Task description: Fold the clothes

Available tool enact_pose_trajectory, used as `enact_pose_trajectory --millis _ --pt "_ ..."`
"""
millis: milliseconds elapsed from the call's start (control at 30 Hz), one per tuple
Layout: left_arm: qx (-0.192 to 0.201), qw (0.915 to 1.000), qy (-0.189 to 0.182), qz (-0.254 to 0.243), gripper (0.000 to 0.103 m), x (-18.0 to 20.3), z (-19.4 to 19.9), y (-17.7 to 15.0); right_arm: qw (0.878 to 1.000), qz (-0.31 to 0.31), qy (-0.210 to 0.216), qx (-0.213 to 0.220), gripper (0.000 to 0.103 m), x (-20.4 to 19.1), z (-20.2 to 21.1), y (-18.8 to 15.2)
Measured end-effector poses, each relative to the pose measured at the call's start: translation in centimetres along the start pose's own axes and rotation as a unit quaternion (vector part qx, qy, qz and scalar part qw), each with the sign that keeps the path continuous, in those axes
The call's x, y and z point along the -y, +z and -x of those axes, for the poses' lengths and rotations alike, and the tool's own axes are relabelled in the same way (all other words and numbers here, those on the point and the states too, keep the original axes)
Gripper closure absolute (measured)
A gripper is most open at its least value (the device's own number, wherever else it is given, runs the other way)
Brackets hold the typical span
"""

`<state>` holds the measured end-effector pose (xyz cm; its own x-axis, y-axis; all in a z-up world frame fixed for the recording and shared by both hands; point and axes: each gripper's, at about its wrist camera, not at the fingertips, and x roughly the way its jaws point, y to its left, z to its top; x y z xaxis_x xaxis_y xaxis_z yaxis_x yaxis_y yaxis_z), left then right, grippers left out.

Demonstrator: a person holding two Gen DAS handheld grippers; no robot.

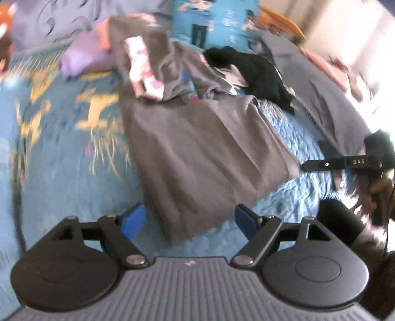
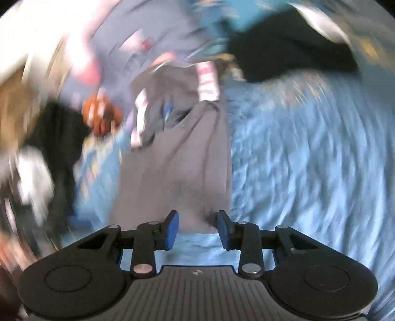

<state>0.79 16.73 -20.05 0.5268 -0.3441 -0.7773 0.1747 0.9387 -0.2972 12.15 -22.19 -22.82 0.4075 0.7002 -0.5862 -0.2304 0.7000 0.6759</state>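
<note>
In the left wrist view, a grey garment (image 1: pixel 197 158) lies spread on a blue bedspread (image 1: pixel 61 177), its near hem pointing toward the camera and its far end bunched under a pink-and-white cloth (image 1: pixel 144 66). Beyond the grey garment's far right corner sits a black garment (image 1: pixel 259 74), and farther back a blue printed pillow (image 1: pixel 214 22). The left gripper (image 1: pixel 190 222) hangs just short of the near hem with its blue pads wide apart and nothing between them, placed, I judge, to take that edge. To the right of the grey garment, the right gripper (image 1: pixel 318 165) reaches in with its tip at the cloth's right corner. The right wrist view is heavily smeared, so detail is poor; the grey garment (image 2: pixel 177 168) runs away from the camera up the middle of the bedspread (image 2: pixel 308 160). The right gripper (image 2: pixel 197 228) shows its pads parted, with the garment's near edge lying between them; whether they touch cloth I cannot tell.
</note>
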Motion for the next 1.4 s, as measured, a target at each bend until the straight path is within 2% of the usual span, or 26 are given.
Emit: enact_pose_trajectory --millis 67,167,200,267,367,467,567,633,700,767,800,833,933,1067,1167,1200,1333,1400 --pt "-0.001 0.9998 0.019 0.011 0.020 0.0 -0.2 -0.6 0.999 -0.039 0.002 0.007 0.068 0.6 -0.1 -0.3" --pt "-0.002 0.9949 -0.011 0.100 0.017 -1.8 -1.6 -1.3 0.991 -0.133 0.008 0.016 0.067 2.5 -0.2 -0.7" --pt "-0.005 0.9908 -0.026 0.133 0.017 -2.5 -2.2 -1.5 0.986 -0.165 0.017 0.019 0.066 3.2 -0.2 -0.9" --pt "0.000 0.9843 -0.044 0.171 0.017 -3.2 -3.2 -2.3 0.980 -0.193 0.028 0.023 0.064 3.8 -0.4 -1.5" --pt "0.030 0.9719 -0.067 0.224 0.014 -3.7 -3.3 -3.2 0.972 -0.230 0.045 0.026 0.061 4.0 -1.0 -2.4" --pt "0.042 0.9442 -0.114 0.306 0.019 -4.8 -3.5 -4.2 0.960 -0.272 0.059 0.030 0.061 4.3 -1.6 -3.2" --pt "0.046 0.9420 -0.111 0.313 0.023 -4.5 -3.5 -4.6 0.951 -0.297 0.074 0.035 0.062 4.2 -1.9 -3.6" --pt "0.051 0.9311 -0.128 0.338 0.037 -4.8 -3.6 -5.0 0.950 -0.300 0.070 0.047 0.067 4.0 -2.0 -3.6" --pt "0.053 0.9187 -0.136 0.367 0.046 -5.5 -3.8 -5.6 0.948 -0.307 0.055 0.061 0.071 3.8 -1.9 -3.5" --pt "0.051 0.9088 -0.136 0.391 0.061 -6.2 -4.1 -6.4 0.950 -0.300 0.047 0.067 0.076 3.5 -1.7 -3.3" --pt "0.049 0.9028 -0.139 0.404 0.076 -6.5 -4.4 -6.7 0.952 -0.295 0.044 0.069 0.084 3.3 -1.6 -3.2" --pt "0.047 0.8970 -0.142 0.416 0.082 -6.7 -4.7 -6.9 0.953 -0.290 0.041 0.071 0.091 3.1 -1.5 -3.1" --pt "0.048 0.8895 -0.150 0.429 0.088 -6.8 -5.4 -7.1 0.958 -0.275 0.032 0.077 0.094 2.6 -1.1 -2.7" --pt "0.044 0.8907 -0.139 0.431 0.092 -6.4 -5.9 -6.3 0.963 -0.254 0.020 0.084 0.095 1.8 -0.7 -2.3" --pt "0.051 0.9001 -0.119 0.416 0.093 -5.7 -5.2 -5.8 0.967 -0.238 0.011 0.090 0.096 1.3 -0.3 -2.0" --pt "0.056 0.8995 -0.118 0.417 0.093 -5.8 -4.4 -5.8 0.968 -0.232 0.008 0.093 0.096 1.0 -0.1 -1.9" --pt "0.077 0.9139 -0.098 0.386 0.093 -4.6 -1.5 -4.7 0.976 -0.190 -0.001 0.106 0.096 -0.6 1.7 -1.2" --pt "0.083 0.9275 -0.084 0.355 0.093 -3.3 0.1 -3.7 0.980 -0.164 -0.002 0.113 0.097 -1.8 2.8 -0.8"
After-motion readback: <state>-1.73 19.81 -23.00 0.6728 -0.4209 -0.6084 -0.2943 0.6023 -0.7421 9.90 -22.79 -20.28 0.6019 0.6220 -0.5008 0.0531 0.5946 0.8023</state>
